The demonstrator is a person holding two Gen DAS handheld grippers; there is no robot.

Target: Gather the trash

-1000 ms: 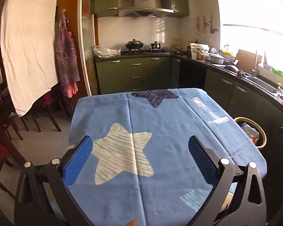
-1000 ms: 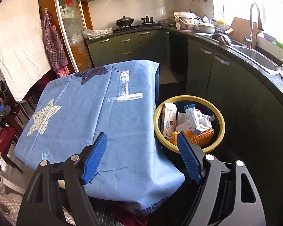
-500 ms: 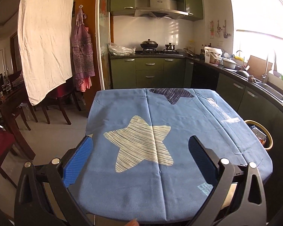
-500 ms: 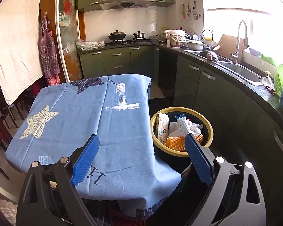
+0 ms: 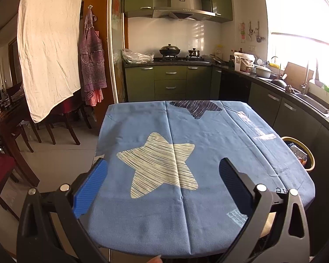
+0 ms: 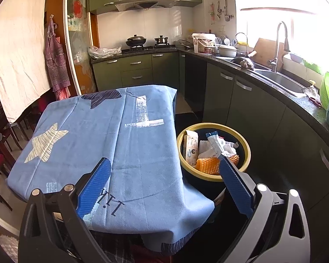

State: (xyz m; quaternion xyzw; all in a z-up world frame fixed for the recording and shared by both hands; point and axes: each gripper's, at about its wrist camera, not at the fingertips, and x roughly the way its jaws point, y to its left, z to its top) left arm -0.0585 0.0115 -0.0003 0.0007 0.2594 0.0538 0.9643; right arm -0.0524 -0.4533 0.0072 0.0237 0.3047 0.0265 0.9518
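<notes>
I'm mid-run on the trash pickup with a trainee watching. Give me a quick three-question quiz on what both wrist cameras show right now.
1. True or false: the yellow-rimmed bin stands on top of the tablecloth.
2. Which item in the bin is orange? A) the netted foam piece B) the wipes pack C) the crumpled white wrappers
3. Fill in: neither the right gripper nor the left gripper has ______ between its jaws.

Key
1. False: it stands on the floor beside the table, between it and the green cabinets.
2. A
3. Nothing. The right jaws are opening and the left stand wide, both bare over the cloth.
</notes>
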